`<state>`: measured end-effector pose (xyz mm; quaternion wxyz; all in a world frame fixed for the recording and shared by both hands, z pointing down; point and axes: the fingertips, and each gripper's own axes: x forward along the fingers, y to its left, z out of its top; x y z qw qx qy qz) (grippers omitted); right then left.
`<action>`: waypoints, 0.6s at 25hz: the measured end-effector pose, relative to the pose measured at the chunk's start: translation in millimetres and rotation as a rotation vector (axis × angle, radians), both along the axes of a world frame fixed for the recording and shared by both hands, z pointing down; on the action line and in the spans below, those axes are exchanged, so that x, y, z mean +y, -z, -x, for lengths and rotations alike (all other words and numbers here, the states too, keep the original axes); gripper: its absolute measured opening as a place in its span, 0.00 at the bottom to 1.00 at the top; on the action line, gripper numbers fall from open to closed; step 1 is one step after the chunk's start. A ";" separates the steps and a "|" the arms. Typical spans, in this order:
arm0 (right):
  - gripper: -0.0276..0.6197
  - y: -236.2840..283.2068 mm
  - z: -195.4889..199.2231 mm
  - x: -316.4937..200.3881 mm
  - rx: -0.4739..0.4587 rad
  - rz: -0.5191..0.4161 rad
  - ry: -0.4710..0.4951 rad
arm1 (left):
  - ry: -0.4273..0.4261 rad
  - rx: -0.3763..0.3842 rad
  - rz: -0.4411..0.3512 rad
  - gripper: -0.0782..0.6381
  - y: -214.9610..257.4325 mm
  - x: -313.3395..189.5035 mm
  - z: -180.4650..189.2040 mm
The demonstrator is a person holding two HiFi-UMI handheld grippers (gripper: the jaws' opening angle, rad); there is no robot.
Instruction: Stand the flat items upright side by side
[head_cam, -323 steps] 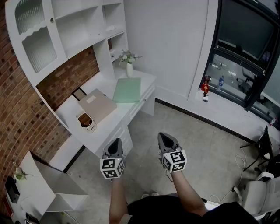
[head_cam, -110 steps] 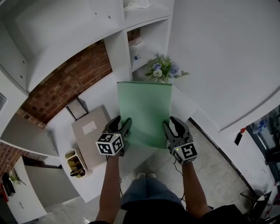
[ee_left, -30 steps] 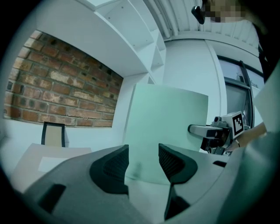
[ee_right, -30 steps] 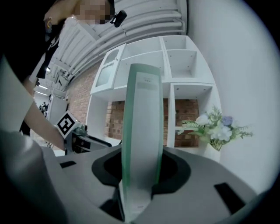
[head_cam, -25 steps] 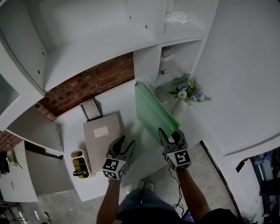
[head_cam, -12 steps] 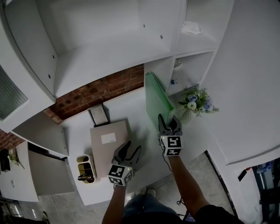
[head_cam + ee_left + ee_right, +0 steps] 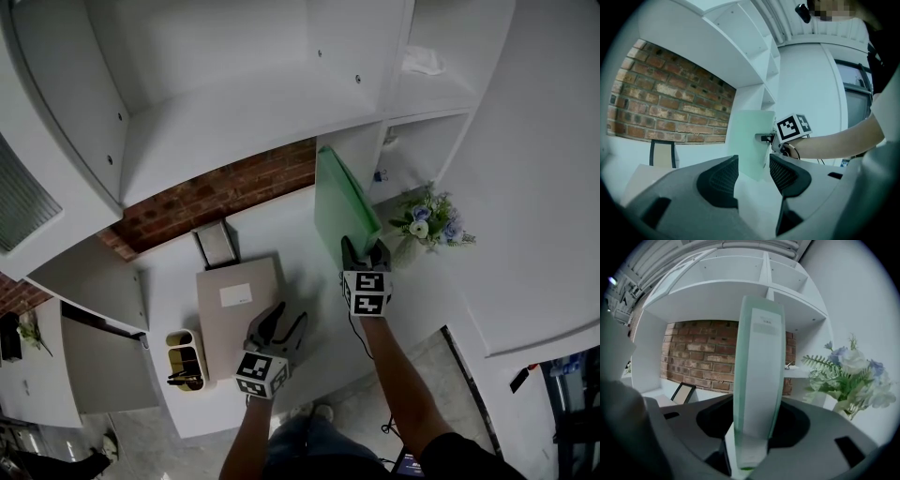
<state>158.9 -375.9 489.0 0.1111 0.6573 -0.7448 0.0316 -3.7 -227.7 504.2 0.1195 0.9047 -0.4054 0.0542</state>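
Note:
A green folder [image 7: 342, 206] stands upright on the white desk [image 7: 291, 230], right by the shelf partition [image 7: 361, 150]. My right gripper [image 7: 366, 248] is at its near spine; in the right gripper view the green folder [image 7: 757, 380] fills the gap between the jaws of the right gripper [image 7: 750, 437]. Those jaws have just been opening, and the pads look slightly off the spine. A beige folder [image 7: 239, 300] lies flat to the left. Beside its near right corner my left gripper [image 7: 286, 321] hovers open and empty; its view shows the green folder [image 7: 750, 140] ahead.
A black-framed stand [image 7: 217, 246] sits at the brick wall behind the beige folder. A pen holder [image 7: 185, 361] stands at the desk's near left. A vase of flowers [image 7: 429, 223] stands just right of the green folder. White shelves overhang the desk.
My right gripper moved the green folder away toward the back shelf partition, and the folder now stands steeper. The left gripper stayed where it was.

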 end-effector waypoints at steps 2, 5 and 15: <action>0.34 -1.3 0.7 -1.2 0.033 0.039 -0.012 | 0.002 0.002 0.003 0.39 -0.5 -0.4 0.6; 0.37 1.3 0.9 2.2 0.071 0.066 -0.025 | 0.000 0.004 0.007 0.39 -0.6 -0.3 -0.3; 0.41 -8.6 -7.9 47.0 -0.018 0.066 -0.078 | -0.012 0.022 0.025 0.39 -6.9 0.5 -6.3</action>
